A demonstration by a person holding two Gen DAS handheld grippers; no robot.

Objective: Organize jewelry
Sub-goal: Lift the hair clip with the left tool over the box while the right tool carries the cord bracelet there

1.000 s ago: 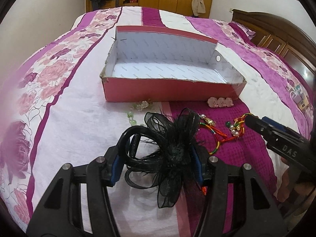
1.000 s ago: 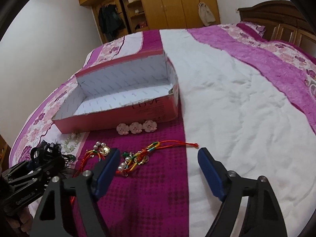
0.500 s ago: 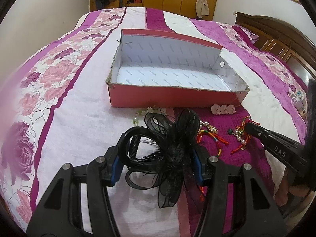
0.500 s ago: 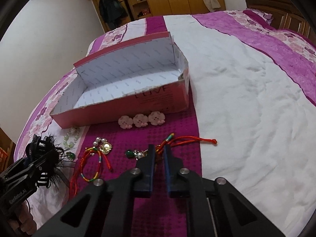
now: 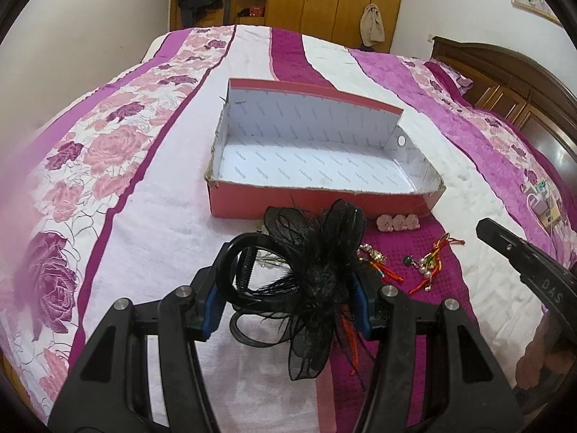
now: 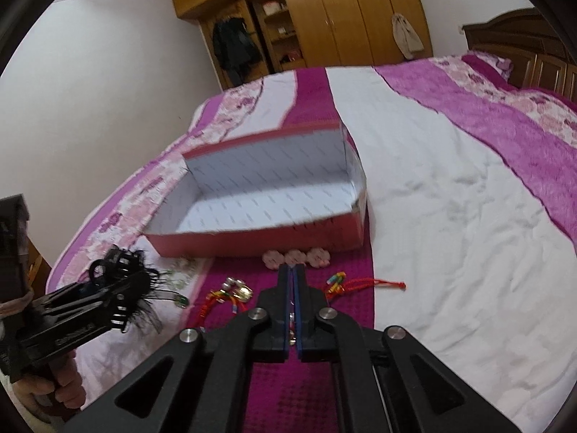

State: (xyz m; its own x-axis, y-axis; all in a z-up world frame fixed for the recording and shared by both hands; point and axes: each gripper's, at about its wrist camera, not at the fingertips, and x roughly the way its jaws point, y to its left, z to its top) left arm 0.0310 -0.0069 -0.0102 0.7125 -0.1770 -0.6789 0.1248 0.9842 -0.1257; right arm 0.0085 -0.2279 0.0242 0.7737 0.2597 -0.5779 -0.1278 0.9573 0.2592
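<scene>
My left gripper (image 5: 286,305) is shut on a black feathered hair band (image 5: 310,274) and holds it above the bed, in front of the open pink box (image 5: 310,209). It shows at the left in the right wrist view (image 6: 119,288). My right gripper (image 6: 292,270) is shut, raised above the bed; I see nothing between its fingers. A red cord bracelet with beads (image 6: 357,283) lies just right of it, also in the left wrist view (image 5: 431,265). A second red bracelet with a gold charm (image 6: 234,290) lies to its left.
A pink three-flower clip (image 6: 295,258) lies against the box front. Pale green beads (image 6: 180,281) lie left of the bracelets. The box (image 6: 259,241) is empty, white inside. A wooden headboard (image 5: 505,83) is at the right, wardrobes (image 6: 324,18) behind the bed.
My right gripper closed from wide open and rose away from the bracelets. My left gripper lifted the hair band up and closer to the box.
</scene>
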